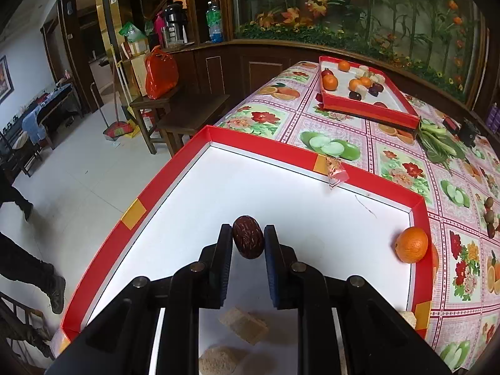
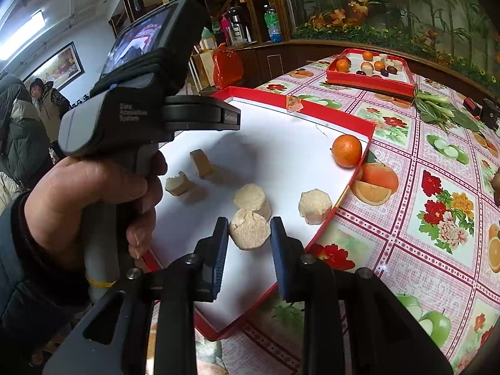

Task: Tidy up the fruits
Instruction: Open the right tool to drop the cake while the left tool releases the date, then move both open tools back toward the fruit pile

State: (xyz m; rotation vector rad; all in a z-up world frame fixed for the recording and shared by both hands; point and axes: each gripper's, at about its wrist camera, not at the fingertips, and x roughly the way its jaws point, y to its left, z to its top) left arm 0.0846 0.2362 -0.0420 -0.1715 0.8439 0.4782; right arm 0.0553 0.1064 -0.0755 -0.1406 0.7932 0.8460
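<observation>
Dried red date point(image 1: 248, 241) sat between the left gripper point(image 1: 248, 243) fingers, pinched by both pads, held over the white floor of the near red tray point(image 1: 175, 168). Right gripper point(image 2: 249, 234) clamped a pale round chunk point(image 2: 249, 228), pads touching both sides, above the same tray's near edge. Orange point(image 1: 411, 244) rested in the tray's right corner against the wall. Other pale chunks lay on the tray floor: a round one point(image 2: 252, 199) just behind the held chunk, another point(image 2: 315, 205) near the right wall, two blocky pieces point(image 2: 201, 163) further left. A hand point(image 2: 93, 200) gripped the handle of the left gripper unit, seen from the right wrist view. Far red tray point(image 1: 368, 109) stood well apart on the floral tablecloth point(image 1: 393, 162), holding oranges, dark dates and pale chunks. Leafy greens point(image 1: 440, 143) lay just beside its near right corner.
</observation>
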